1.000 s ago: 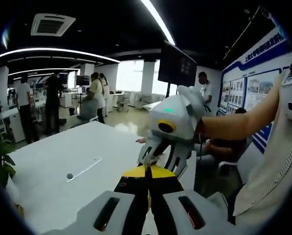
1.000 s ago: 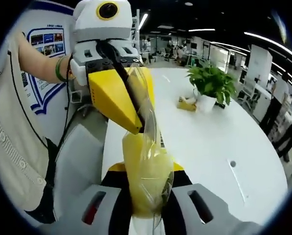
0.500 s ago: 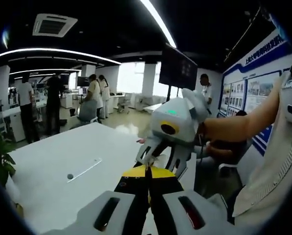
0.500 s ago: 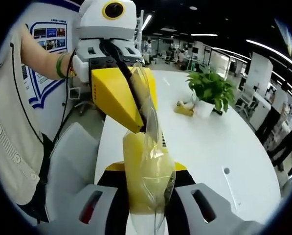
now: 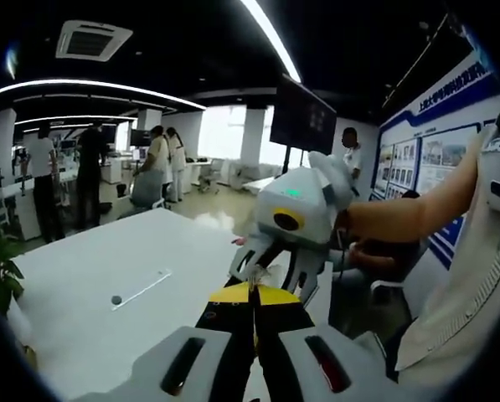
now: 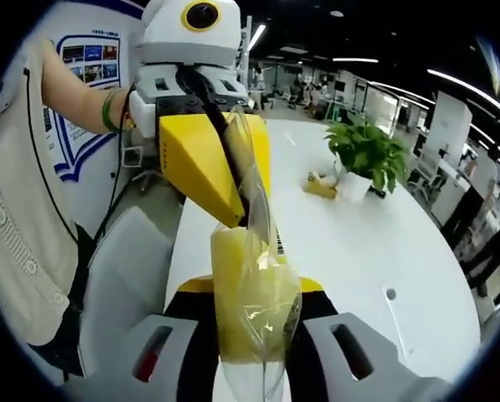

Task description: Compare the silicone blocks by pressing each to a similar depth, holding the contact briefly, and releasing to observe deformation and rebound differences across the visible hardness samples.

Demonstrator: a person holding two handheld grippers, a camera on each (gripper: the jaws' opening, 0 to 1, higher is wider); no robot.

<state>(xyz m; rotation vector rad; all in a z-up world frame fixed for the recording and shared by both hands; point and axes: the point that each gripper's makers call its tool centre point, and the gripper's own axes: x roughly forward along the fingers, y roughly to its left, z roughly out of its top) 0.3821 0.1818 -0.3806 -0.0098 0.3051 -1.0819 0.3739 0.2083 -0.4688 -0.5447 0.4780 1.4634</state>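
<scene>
A yellow silicone block (image 6: 248,289) sits inside a clear plastic bag (image 6: 256,188), held up in the air over the table's edge. My right gripper (image 6: 251,286) is shut on the bagged block from both sides. From above, my left gripper (image 6: 243,219) reaches in with its yellow jaws shut on the bag's upper edge. In the left gripper view, my left gripper (image 5: 251,290) has its jaws together on a thin strip of the bag. Facing it is my right gripper (image 5: 255,271), white-bodied and held by a hand.
The long white table (image 6: 342,243) carries a potted plant (image 6: 363,155), a small yellow thing (image 6: 320,186) beside the pot, and a cable hole (image 6: 389,294). The person's arm and shirt (image 6: 23,226) lie left. Several people (image 5: 162,159) stand far off; a dark screen (image 5: 302,113) hangs above.
Both views have shifted slightly with the hands. The bag and block stay held the same way by both grippers.
</scene>
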